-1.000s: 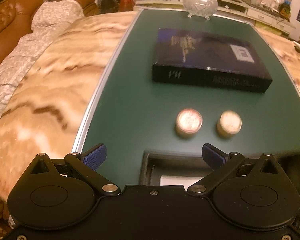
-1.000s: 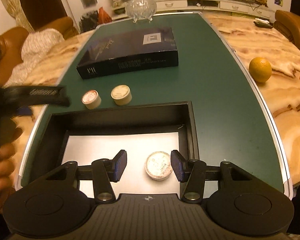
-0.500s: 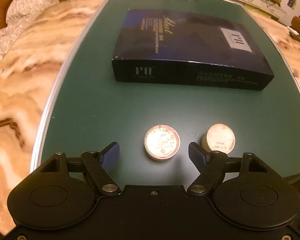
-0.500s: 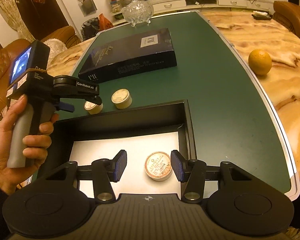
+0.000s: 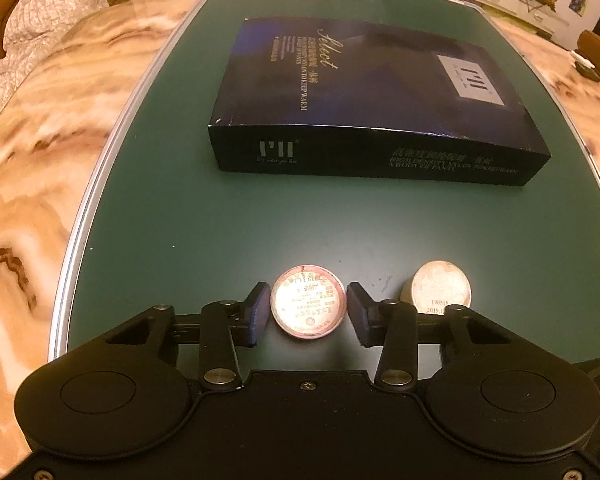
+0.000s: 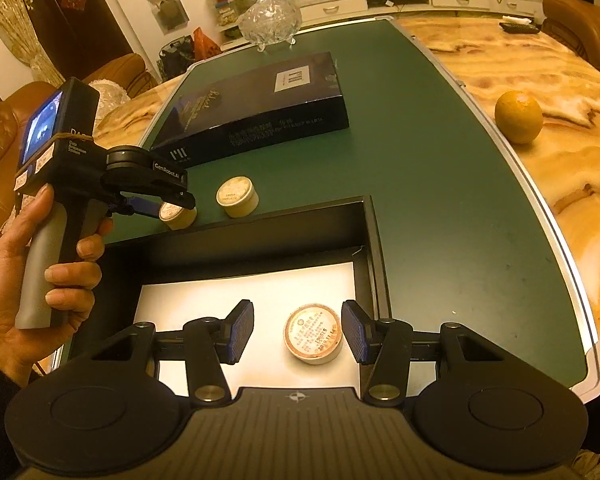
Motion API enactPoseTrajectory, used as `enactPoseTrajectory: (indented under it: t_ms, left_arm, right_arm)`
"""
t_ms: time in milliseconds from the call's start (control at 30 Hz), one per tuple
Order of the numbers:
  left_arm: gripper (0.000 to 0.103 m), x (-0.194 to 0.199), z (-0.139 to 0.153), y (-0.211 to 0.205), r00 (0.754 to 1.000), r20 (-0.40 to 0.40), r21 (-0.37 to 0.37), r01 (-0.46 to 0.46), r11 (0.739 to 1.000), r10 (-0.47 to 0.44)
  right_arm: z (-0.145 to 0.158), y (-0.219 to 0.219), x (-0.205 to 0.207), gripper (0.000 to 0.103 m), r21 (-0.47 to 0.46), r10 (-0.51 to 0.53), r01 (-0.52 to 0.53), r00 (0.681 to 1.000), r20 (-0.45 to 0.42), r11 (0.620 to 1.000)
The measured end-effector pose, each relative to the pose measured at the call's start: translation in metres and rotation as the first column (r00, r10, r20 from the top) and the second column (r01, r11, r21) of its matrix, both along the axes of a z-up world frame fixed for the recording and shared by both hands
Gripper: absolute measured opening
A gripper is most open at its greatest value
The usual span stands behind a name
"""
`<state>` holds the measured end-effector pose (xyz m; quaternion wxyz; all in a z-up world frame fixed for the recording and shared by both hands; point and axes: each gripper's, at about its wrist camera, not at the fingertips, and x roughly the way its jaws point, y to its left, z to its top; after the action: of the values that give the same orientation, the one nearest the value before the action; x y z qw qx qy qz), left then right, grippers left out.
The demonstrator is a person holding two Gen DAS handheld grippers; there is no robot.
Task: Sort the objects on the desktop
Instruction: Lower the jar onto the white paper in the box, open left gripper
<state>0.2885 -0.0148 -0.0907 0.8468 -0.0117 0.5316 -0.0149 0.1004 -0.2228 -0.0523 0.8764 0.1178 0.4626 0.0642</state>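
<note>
Green mat (image 5: 260, 224) on marble table (image 5: 32, 168).

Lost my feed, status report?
Left tongs open around red-rimmed tin, no squeeze yet. Right tongs open over tin in tray. Pale tin close beside.

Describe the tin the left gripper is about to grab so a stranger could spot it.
On the green mat, in front of the dark box, two round tins sit side by side. It is the left tin, between the left gripper's open fingers. Its lid is pink-rimmed with red print; the right tin is plain cream.
</note>
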Motion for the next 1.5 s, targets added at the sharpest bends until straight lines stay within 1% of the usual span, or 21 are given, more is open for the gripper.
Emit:
enactPoseTrajectory:
  t_ms: [200, 367, 567, 667, 833, 1033, 1167, 1300, 1400, 1500]
  left_arm:
    - [0.041, -0.006, 0.007, 0.002, 1.000, 0.008, 0.002, -0.004, 1.000, 0.004]
    - [0.041, -0.022, 0.030, 0.006, 0.999, 0.042, -0.006, 0.004, 1.000, -0.004]
    - [0.041, -0.069, 0.061, 0.011, 0.998, 0.059, 0.011, 0.030, 0.999, -0.030]
    - [0.041, -0.096, 0.063, 0.012, 0.998, 0.035, 0.019, 0.051, 0.998, -0.052]
    - [0.041, -0.126, 0.046, 0.014, 0.998, -0.026, 0.004, 0.065, 0.998, -0.065]
    - [0.041, -0.133, 0.018, 0.020, 0.993, -0.104, -0.012, 0.046, 0.999, -0.047]
    - [0.041, -0.131, 0.016, 0.019, 0.993, -0.105, -0.001, 0.047, 0.999, -0.047]
    - [0.041, -0.126, 0.014, 0.020, 0.991, -0.130, -0.004, 0.036, 0.999, -0.037]
    - [0.041, -0.125, 0.012, 0.019, 0.991, -0.127, -0.005, 0.033, 0.999, -0.033]
    - [0.041, -0.121, 0.010, 0.014, 0.993, -0.116, 0.013, 0.035, 0.999, -0.033]
  right_arm:
    - [-0.001, -0.001, -0.001, 0.052, 0.005, -0.010, 0.010, 1.000, -0.003, 1.000]
    - [0.003, -0.005, -0.005, 0.052, 0.012, -0.030, 0.030, 1.000, 0.003, 0.999]
    - [0.011, -0.014, -0.014, 0.052, 0.028, -0.061, 0.060, 0.998, 0.015, 0.998]
    - [0.014, -0.016, -0.019, 0.052, 0.032, -0.070, 0.069, 0.997, 0.020, 0.997]
    - [0.016, -0.016, -0.026, 0.052, 0.037, -0.075, 0.074, 0.997, 0.017, 0.997]
    - [0.018, -0.016, -0.032, 0.052, 0.036, -0.075, 0.075, 0.997, 0.013, 0.997]
    - [0.017, -0.017, -0.033, 0.052, 0.032, -0.077, 0.077, 0.997, 0.008, 0.997]
    - [0.014, -0.017, -0.032, 0.052, 0.038, -0.081, 0.081, 0.997, 0.001, 0.996]
    - [0.012, -0.016, -0.031, 0.052, 0.042, -0.080, 0.080, 0.997, -0.003, 0.996]
    - [0.011, -0.015, -0.031, 0.052, 0.045, -0.077, 0.077, 0.997, -0.007, 0.996]
